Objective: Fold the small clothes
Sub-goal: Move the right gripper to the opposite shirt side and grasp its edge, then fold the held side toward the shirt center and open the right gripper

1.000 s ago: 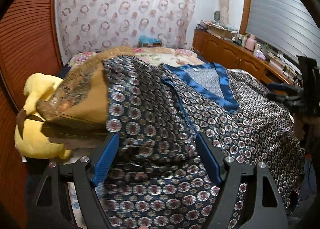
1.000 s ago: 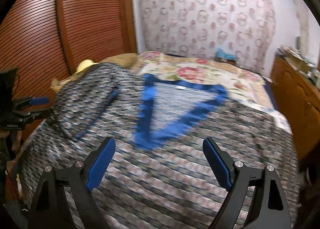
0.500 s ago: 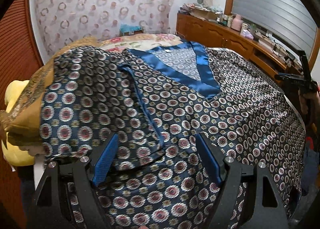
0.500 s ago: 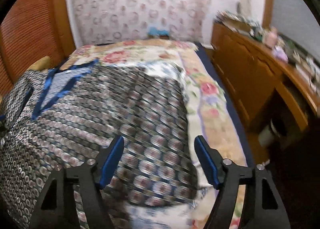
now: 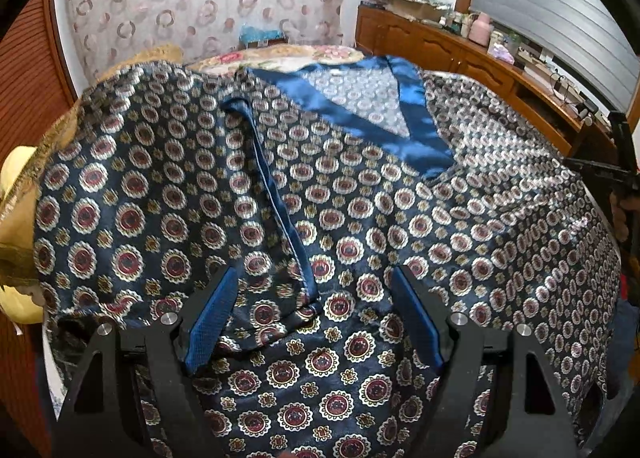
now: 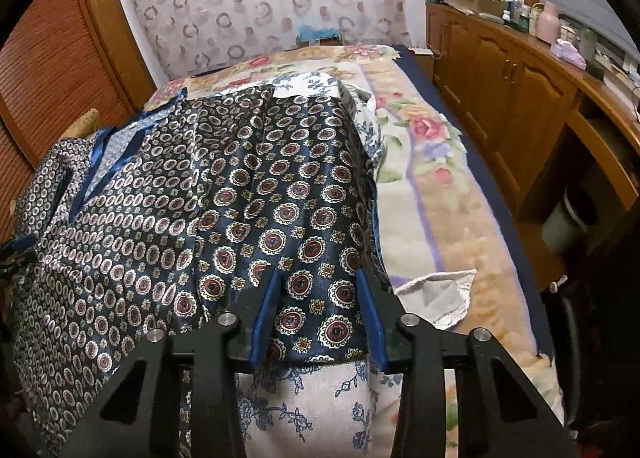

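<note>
A dark navy garment (image 5: 360, 218) with round medallion print and a blue satin V-neck trim (image 5: 360, 118) lies spread over the bed. My left gripper (image 5: 313, 272) hangs open just above its left side, where a blue-piped sleeve edge (image 5: 280, 198) runs down between the fingers. In the right wrist view the garment (image 6: 280, 198) ends at its right edge. There my right gripper (image 6: 318, 276) straddles a flat strip of the cloth. Its jaws are closing, the cloth lies between the pads, and I see no pinch. The right gripper (image 5: 616, 174) also shows at the left wrist view's right edge.
A floral bedspread (image 6: 432, 178) lies bare to the right of the garment, with a white cloth (image 6: 436, 294) on it. A blue-flowered white cloth (image 6: 320, 398) sits under the garment's hem. A yellow plush toy (image 5: 16, 178) is at far left. Wooden cabinets (image 6: 500, 58) line the right wall.
My right gripper swung from over the neckline to the garment's right edge and its jaws narrowed. The left gripper moved in lower over the left sleeve, still open.
</note>
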### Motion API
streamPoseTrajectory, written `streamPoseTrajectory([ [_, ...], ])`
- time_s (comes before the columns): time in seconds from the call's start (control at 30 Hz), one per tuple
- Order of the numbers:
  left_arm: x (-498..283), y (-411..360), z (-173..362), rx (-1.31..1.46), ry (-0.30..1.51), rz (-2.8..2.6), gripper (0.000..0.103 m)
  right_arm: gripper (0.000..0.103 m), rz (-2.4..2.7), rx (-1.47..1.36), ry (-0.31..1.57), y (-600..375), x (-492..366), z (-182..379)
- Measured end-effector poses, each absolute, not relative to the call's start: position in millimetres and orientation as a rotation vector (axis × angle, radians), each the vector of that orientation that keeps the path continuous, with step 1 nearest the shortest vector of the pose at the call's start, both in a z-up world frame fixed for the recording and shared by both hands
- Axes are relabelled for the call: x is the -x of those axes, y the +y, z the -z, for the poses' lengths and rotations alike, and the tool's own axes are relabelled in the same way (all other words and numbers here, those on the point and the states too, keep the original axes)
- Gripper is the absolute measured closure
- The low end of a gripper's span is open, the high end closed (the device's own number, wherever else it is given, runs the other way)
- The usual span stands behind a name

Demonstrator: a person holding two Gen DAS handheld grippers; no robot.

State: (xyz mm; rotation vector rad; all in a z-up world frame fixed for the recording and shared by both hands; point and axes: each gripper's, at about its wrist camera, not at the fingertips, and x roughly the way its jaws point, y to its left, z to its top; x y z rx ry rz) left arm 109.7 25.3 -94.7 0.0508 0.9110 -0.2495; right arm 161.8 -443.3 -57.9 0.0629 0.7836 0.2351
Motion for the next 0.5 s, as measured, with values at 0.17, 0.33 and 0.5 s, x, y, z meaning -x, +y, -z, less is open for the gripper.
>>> streamPoseTrajectory([
  [0.17,-108.7,16.5,99.3,-0.103,0.897,0.233,0.019,0.078,-0.215,-0.023,0.775,-434.2,-162.5,60.9],
  [0.33,-110.2,13.4,101.4,-0.110,0.905,0.239,0.012,0.099,-0.187,0.071,0.767,-415.7,-162.8,62.5],
  [0.5,-113.0,8.8,104.8,-0.121,0.915,0.251,0.001,0.101,-0.222,0.104,0.711,-399.0,-152.2,50.5],
])
